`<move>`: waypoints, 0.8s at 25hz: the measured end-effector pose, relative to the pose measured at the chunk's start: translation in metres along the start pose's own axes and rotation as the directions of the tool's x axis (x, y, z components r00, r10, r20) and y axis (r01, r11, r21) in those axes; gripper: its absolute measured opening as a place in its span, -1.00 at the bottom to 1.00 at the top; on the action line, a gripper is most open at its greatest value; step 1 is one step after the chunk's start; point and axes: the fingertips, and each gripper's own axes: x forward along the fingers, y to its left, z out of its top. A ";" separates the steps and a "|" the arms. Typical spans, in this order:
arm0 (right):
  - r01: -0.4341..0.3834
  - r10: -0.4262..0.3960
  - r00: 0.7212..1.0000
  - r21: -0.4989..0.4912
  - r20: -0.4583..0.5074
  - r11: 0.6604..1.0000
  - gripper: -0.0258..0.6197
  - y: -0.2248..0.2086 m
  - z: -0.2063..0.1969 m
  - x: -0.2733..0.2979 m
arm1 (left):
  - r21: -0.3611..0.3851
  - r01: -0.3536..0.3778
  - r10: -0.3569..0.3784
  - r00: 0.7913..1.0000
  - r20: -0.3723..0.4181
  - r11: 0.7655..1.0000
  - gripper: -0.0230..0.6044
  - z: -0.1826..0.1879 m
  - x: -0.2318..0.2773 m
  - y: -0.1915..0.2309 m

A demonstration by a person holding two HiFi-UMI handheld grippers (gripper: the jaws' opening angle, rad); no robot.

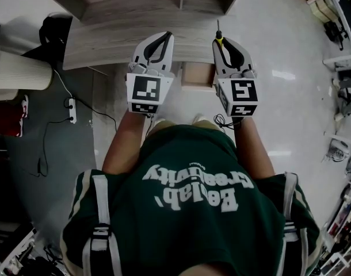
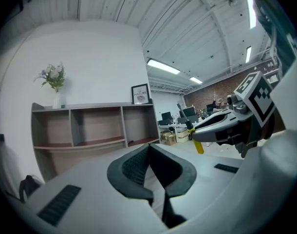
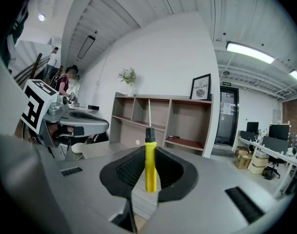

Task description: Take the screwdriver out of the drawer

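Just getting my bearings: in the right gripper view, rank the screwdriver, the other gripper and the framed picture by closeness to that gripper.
1. screwdriver, clamped in the right gripper's jaws.
2. left gripper, alongside on the left.
3. framed picture, on top of the shelf far ahead.

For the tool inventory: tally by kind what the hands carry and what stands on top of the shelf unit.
white handheld grippers: 2, left gripper and right gripper
yellow-handled screwdriver: 1
black-framed picture: 1
vase of flowers: 1
Total: 5
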 end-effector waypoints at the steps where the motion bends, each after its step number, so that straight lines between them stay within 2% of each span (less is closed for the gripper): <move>1: 0.001 -0.001 1.000 -0.003 0.000 1.000 -0.67 0.001 0.000 -0.002 | 0.001 -0.001 0.001 1.000 0.000 1.000 -0.87 0.000 -0.002 0.000; 20: -0.013 0.013 1.000 0.007 0.007 1.000 -0.67 0.006 -0.010 -0.030 | -0.004 -0.008 0.008 1.000 -0.019 1.000 -0.87 -0.005 -0.021 -0.022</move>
